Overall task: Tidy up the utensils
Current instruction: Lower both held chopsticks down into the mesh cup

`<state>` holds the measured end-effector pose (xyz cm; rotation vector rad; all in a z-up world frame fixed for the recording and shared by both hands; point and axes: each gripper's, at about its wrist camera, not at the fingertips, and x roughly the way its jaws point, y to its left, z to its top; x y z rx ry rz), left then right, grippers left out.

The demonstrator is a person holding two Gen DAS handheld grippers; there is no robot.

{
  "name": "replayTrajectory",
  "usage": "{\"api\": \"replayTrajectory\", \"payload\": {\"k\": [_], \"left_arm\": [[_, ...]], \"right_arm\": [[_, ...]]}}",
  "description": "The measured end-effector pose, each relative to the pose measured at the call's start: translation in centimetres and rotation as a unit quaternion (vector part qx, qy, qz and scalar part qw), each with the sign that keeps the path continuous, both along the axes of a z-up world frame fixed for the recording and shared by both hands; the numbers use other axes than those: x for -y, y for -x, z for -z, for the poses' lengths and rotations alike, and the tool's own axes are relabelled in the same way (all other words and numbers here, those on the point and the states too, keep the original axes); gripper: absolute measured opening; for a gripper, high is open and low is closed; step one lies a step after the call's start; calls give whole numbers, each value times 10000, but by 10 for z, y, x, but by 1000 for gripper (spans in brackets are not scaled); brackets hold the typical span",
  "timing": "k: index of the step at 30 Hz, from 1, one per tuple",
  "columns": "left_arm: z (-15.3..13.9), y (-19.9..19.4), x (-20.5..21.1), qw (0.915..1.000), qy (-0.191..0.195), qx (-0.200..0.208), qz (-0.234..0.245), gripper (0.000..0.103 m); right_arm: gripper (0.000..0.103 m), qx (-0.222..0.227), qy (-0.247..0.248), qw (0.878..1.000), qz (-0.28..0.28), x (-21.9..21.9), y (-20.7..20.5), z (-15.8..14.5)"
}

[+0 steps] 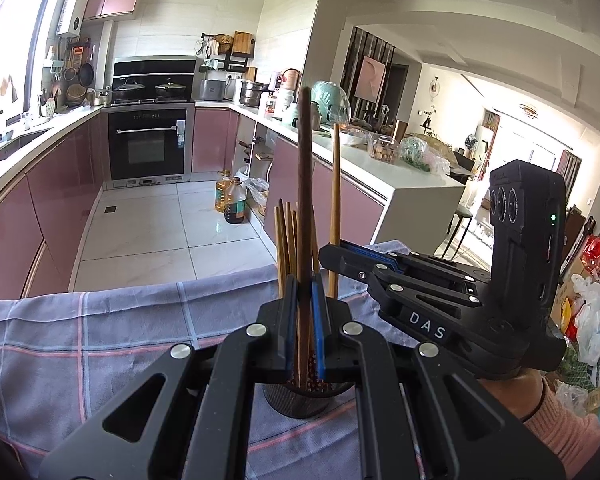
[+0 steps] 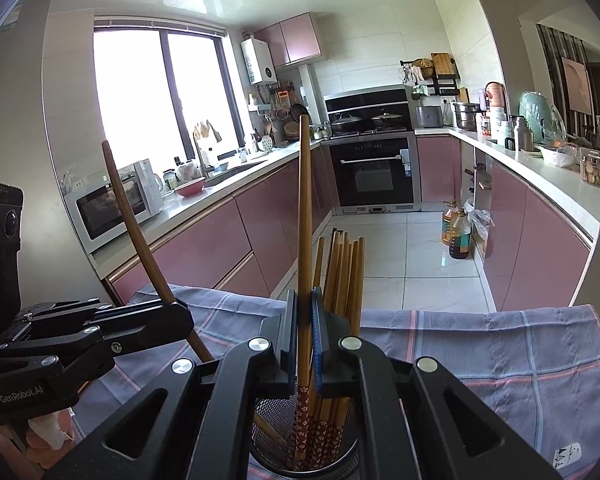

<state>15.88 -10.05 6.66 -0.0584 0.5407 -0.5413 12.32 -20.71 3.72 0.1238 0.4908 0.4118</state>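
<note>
Left wrist view: I have one chopstick clamped in each gripper, both standing over the black mesh holder.

My left gripper (image 1: 305, 320) is closed tight on a dark brown wooden chopstick (image 1: 305, 184); my right gripper (image 2: 305, 340) is closed on a lighter tan bamboo chopstick (image 2: 305, 220) with a red flower-patterned lower end. Both sticks already have their lower ends down in the round black wire-mesh holder (image 2: 272, 416), which stands on the checked blue-grey cloth (image 1: 100, 340) covering the surface, beside the bundle of tan chopsticks (image 2: 346, 276) leaning at its far side. To finish well, I judge I should keep each stick near upright, lower until its tip is close to the mesh bottom, then open one gripper at a time so neither stick tips out or knocks the bundle.
</note>
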Motion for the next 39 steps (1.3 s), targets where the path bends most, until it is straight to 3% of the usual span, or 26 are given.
{"api": "replayTrajectory", "payload": {"k": [39], "left_arm": [[39,-21,17,9975,-489,-410,288,8]], "right_arm": [[6,-453,-74,9989,53,2,-5,34]]}}
